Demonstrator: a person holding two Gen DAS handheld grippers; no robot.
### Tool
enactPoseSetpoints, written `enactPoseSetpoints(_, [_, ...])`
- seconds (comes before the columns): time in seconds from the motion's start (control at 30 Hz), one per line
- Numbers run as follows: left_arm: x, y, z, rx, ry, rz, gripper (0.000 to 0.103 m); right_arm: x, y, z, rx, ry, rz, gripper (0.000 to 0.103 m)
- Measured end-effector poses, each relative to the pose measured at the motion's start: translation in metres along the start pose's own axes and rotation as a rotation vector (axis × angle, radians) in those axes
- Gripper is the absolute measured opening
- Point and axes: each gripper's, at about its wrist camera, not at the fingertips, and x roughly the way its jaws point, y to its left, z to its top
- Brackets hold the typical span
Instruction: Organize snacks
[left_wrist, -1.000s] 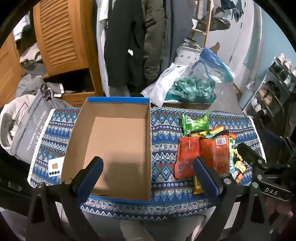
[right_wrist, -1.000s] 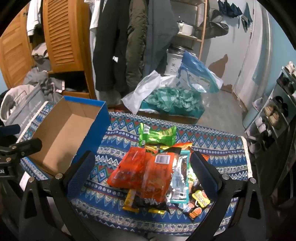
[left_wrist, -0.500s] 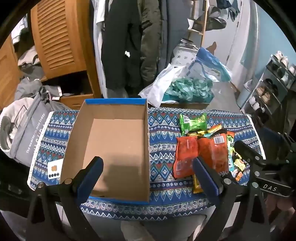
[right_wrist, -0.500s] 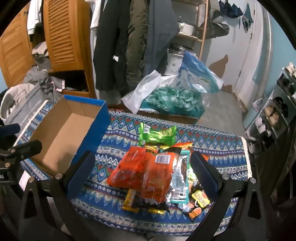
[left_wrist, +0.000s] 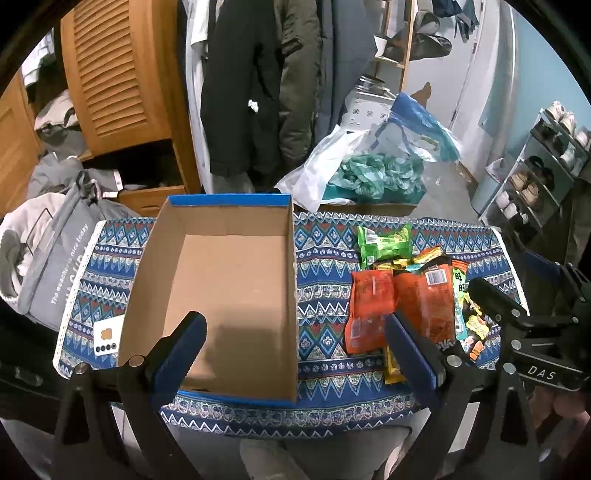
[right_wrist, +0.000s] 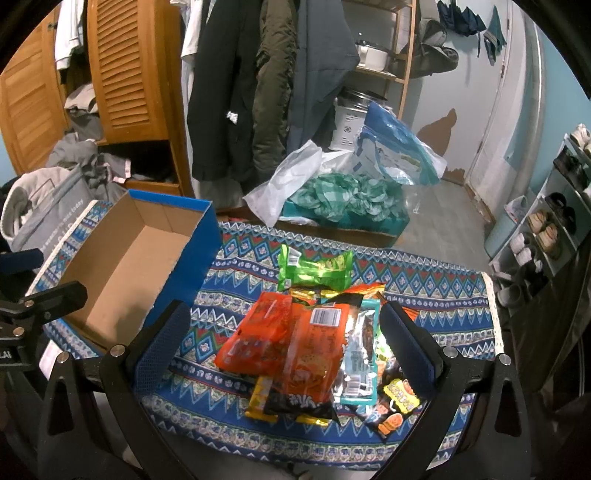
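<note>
An open cardboard box with blue outer sides (left_wrist: 225, 288) (right_wrist: 122, 273) sits empty on the left of the patterned tablecloth. To its right lies a heap of snack packets: two orange bags (left_wrist: 399, 306) (right_wrist: 291, 343), a green pack (left_wrist: 384, 243) (right_wrist: 314, 271), a silver-teal pack (right_wrist: 360, 354) and small yellow and black bars (right_wrist: 295, 402). My left gripper (left_wrist: 295, 332) hovers open above the box's near edge. Over the snack heap my right gripper (right_wrist: 280, 328) hangs open, holding nothing; its body also shows in the left wrist view (left_wrist: 517, 325).
The table (right_wrist: 424, 295) is small, with cloth edges close on all sides. A white card (left_wrist: 105, 338) lies left of the box. Behind stand a wooden wardrobe (right_wrist: 125, 70), hanging coats (right_wrist: 266, 85), plastic bags (right_wrist: 347, 192) on the floor, a grey bag (left_wrist: 48, 251) at left and a shoe rack (right_wrist: 554, 221) at right.
The left wrist view has shifted slightly, so the box and snacks sit a touch further left and higher. The right gripper's view is almost unchanged. Nothing was picked up.
</note>
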Motion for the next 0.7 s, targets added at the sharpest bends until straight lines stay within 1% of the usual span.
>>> enactPoseSetpoints(0.7, [0.0047,0.0021,0.0,-0.022,0.031,-0.019,0.098,-0.001,-0.0009,-0.0003,0.002,0.003,0.002,0.1])
